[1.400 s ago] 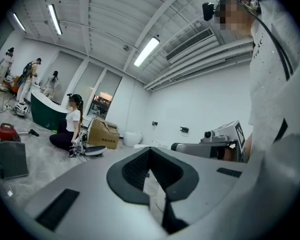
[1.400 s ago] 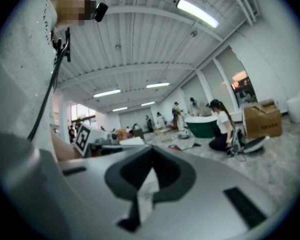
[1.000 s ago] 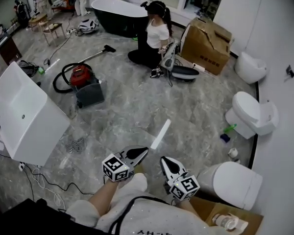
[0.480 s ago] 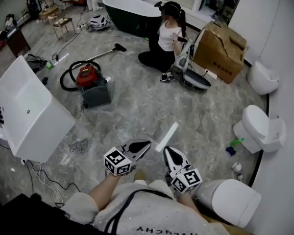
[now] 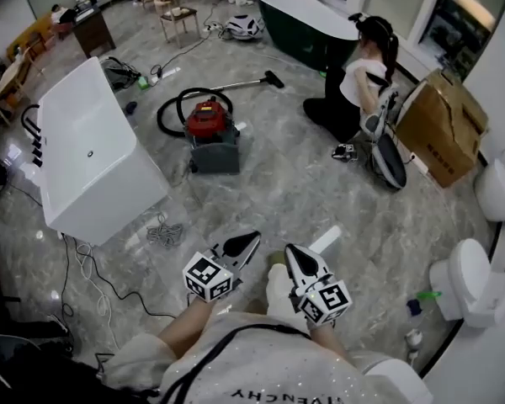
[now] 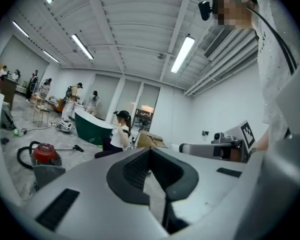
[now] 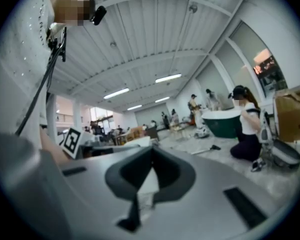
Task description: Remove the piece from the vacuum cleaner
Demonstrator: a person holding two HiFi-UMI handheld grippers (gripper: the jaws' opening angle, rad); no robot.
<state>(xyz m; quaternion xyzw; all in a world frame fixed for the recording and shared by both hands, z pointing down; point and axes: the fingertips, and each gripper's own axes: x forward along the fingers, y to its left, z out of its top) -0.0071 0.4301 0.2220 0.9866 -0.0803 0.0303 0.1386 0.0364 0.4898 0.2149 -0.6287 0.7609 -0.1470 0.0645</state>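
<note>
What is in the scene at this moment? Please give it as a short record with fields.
vacuum cleaner: red, on the floor near the white bathtub, well away from both grippers
left gripper: jaws shut, holding nothing
right gripper: jaws shut, holding nothing
other person: low on the floor next to the cardboard box
task state: vacuum cleaner not yet touched

Far left of the fingers [image 5: 240, 247]: white tub [image 5: 93, 158]. Well ahead-right: seated person [image 5: 353, 91], cardboard box [image 5: 442, 124]. Right: toilet [image 5: 467, 280]. Just beside, on the floor: white strip [image 5: 326, 241].
</note>
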